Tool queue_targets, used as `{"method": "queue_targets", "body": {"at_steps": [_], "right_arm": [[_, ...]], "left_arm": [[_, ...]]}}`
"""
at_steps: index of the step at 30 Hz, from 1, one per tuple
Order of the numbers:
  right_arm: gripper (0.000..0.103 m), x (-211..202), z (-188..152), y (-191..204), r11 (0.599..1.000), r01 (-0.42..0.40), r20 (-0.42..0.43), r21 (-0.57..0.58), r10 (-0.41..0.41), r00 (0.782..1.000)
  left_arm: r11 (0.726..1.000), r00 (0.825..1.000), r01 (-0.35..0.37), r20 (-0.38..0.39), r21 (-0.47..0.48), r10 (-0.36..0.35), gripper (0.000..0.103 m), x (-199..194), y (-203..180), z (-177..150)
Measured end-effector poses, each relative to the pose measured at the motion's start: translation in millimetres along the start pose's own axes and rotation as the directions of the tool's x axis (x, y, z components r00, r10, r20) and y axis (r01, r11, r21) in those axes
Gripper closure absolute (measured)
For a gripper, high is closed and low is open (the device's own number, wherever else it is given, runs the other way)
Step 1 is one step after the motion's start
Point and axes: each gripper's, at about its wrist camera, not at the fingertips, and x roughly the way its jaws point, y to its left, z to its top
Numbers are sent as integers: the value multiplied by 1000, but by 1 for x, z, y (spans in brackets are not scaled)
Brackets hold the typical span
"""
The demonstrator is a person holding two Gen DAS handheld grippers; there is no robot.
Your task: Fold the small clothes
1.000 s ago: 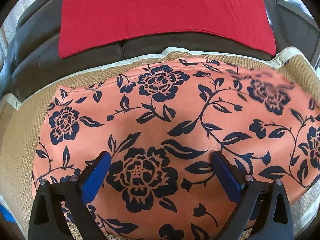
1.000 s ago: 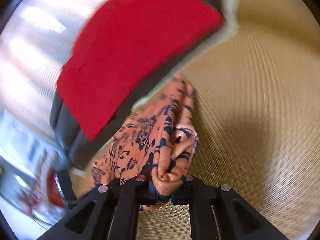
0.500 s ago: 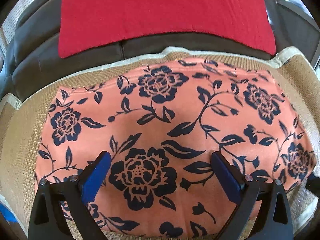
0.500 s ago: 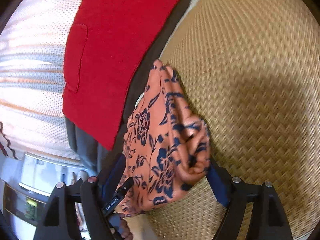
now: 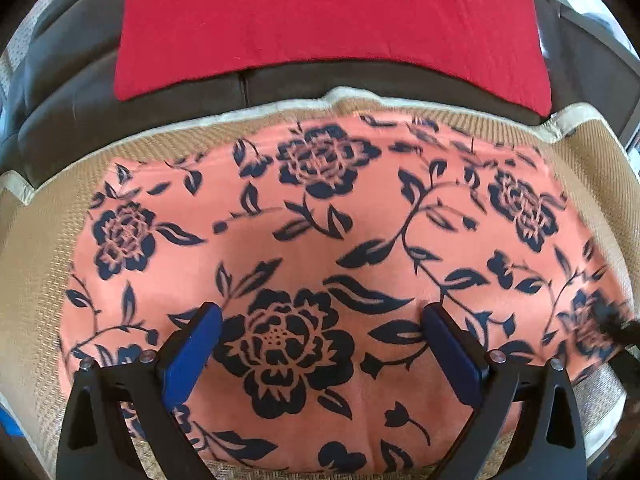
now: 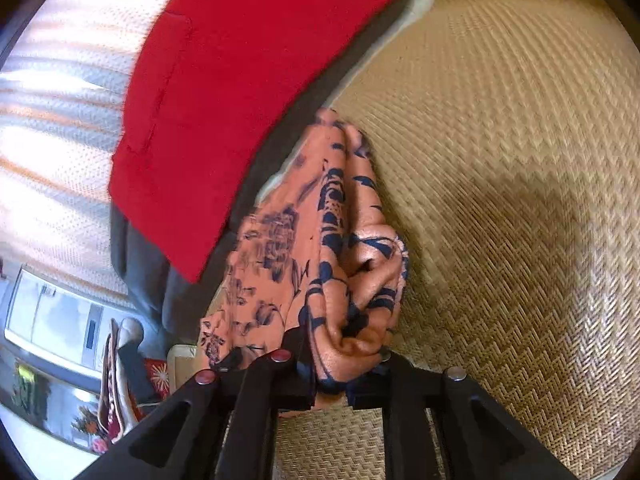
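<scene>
Right tool (image 6: pixel 344 376) just closed, pinching bunched floral cloth (image 6: pixel 352 280), left tool (image 5: pixel 320 344) spread above it, no legible writing.

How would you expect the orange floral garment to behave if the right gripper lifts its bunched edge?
The floral garment looks floppy: it bunches in soft folds in the right gripper, whose jaws have just closed on it. It probably hangs limp and light, and drags across the woven mat.

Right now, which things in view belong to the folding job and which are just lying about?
Job:
- floral cloth
- right gripper, just closed on its bunched edge
- left gripper, open over it
- woven mat

Lying about:
- red cloth
- dark cushion
</scene>
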Motion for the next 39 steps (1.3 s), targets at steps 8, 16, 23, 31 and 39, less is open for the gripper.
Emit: {"method": "queue_targets", "body": {"at_steps": [8, 16, 23, 31, 39], "right_arm": [[17, 4, 0, 7, 995, -82, 29, 50, 80, 996], [93, 15, 18, 81, 975, 107, 43, -194, -101, 994], [93, 43, -56, 266, 679, 102, 114, -727, -27, 993], [93, 156, -143, 267, 557, 12, -102, -830, -175, 979], [93, 180, -143, 246, 572, -7, -170, -820, -232, 958]], "left_arm": [[999, 999, -24, -42, -22, 23, 3, 20, 11, 0], [995, 998, 53, -19, -82, -55, 4, 19, 41, -4], [868, 956, 281, 197, -409, -217, 4, -40, 161, -11], [606, 820, 547, 227, -578, -525, 4, -8, 218, 0], [467, 736, 610, 238, -640, -634, 4, 18, 227, 6]]}}
